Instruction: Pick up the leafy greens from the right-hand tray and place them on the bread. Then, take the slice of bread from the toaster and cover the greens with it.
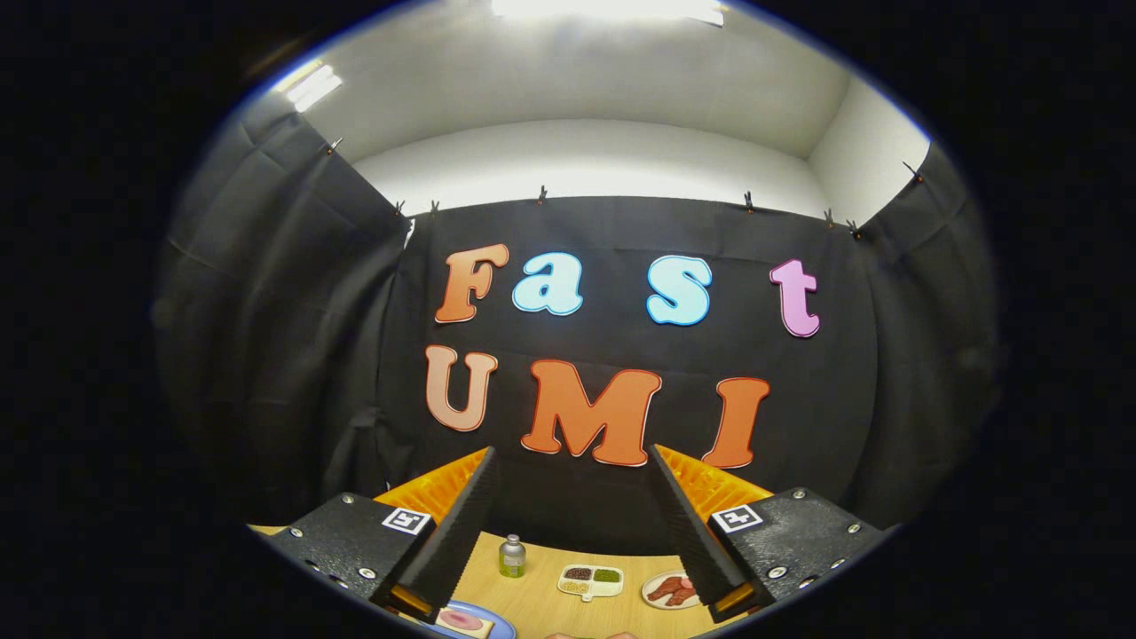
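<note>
Seen from the gripper view, the gripper (572, 457) is held high and level above a pale wooden worktop (541, 603), its two fingers (466, 524) spread wide apart with nothing between them, their tips set against the black cloth wall of the booth. Down in the gap between the fingers, on the worktop, a small bottle (512, 556) with a grey cap stands upright near the far edge; to its right lies a white divided dish (590, 581) with dark, green and pale fillings in separate compartments, and just beyond that, touching the line of the right-hand finger, a round white plate (670, 590) carrying reddish-brown pieces (what they are cannot be told at this size). Close under the left finger sits a blue-rimmed plate (479, 623) bearing a slice of bread (463, 621) topped with a pink round; it lies well apart from the divided dish. The leafy greens of the task cannot be made out with any certainty among these things. Above the cloth wall, a white ceiling and bright strip lights (311, 86) close off the booth.
</note>
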`<state>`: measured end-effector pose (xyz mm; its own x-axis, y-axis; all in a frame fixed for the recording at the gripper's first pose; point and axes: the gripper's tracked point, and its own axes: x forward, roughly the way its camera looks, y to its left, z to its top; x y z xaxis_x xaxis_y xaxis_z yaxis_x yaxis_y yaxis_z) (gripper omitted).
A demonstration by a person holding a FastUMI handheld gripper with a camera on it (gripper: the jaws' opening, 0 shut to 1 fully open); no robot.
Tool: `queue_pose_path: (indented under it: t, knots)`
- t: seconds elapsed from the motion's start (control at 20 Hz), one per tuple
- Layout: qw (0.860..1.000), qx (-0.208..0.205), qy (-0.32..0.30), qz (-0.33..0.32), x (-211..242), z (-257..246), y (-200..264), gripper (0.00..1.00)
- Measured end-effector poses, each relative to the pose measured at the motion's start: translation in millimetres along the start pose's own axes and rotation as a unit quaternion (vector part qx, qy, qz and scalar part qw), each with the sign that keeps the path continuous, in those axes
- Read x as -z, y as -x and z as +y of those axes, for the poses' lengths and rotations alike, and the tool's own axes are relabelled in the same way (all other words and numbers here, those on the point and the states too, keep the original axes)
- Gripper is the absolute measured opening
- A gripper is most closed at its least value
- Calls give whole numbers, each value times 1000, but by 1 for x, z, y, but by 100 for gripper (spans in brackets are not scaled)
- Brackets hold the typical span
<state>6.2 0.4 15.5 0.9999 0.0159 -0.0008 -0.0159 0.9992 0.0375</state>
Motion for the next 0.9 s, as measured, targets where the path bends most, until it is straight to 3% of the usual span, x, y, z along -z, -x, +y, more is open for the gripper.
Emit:
queue_pose_path:
  t: [0.6, 0.9]
  knots:
    - [1000, -1, 20, 20, 30, 1, -13, 99]
    - [999, -9, 10, 53, 70, -9, -17, 99]
